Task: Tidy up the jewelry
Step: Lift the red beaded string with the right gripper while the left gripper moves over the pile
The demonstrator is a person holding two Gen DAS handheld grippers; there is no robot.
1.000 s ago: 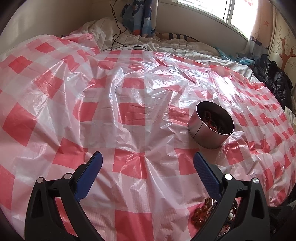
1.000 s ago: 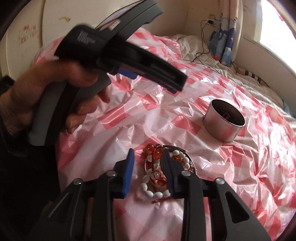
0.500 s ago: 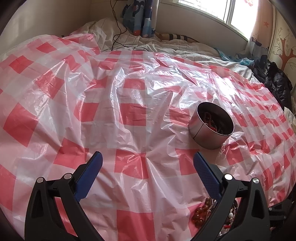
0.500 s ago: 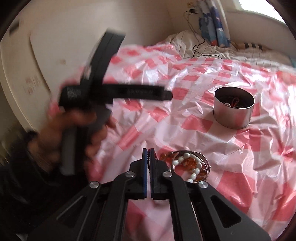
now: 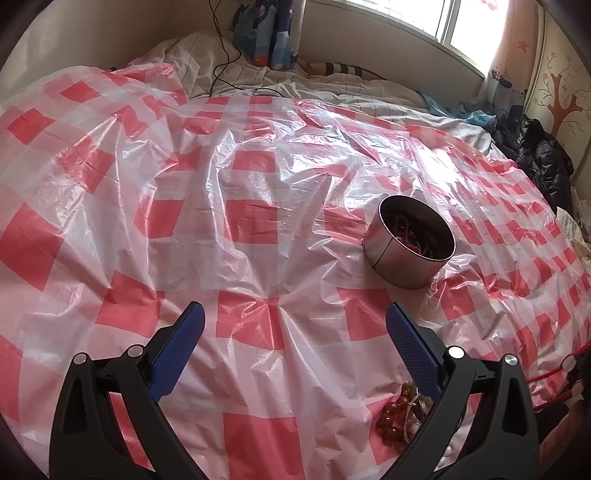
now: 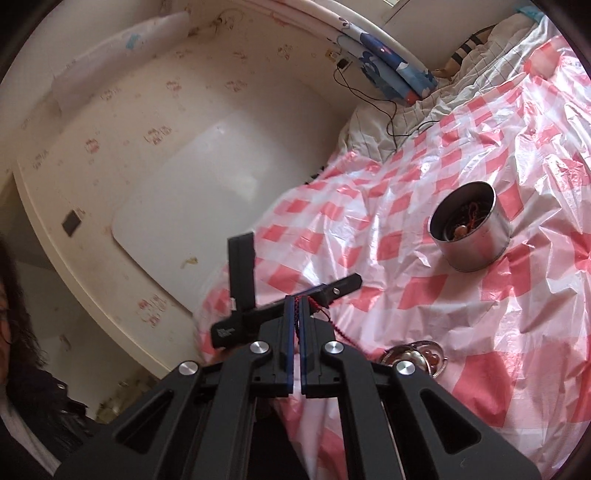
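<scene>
Partly hidden, right gripper (image 6: 296, 301) pinches red cord (image 6: 334, 325); left gripper (image 5: 293, 323) gapes, holding nothing.

I saw a red-and-white checked plastic sheet (image 5: 251, 229) spread ahead of my left tongs (image 5: 293, 325), whose pads were blue on black arms. Beyond the right pad stood a silver tin (image 5: 406, 258), dark inside with red strands. Amber-brown beads (image 5: 388, 424) lay close by the right arm. My right tongs (image 6: 295, 306), black with blue pads, pinched a red cord (image 6: 334, 325). Behind the sheet lay white bedding (image 5: 332, 85) and a blue patterned curtain (image 5: 269, 33).
</scene>
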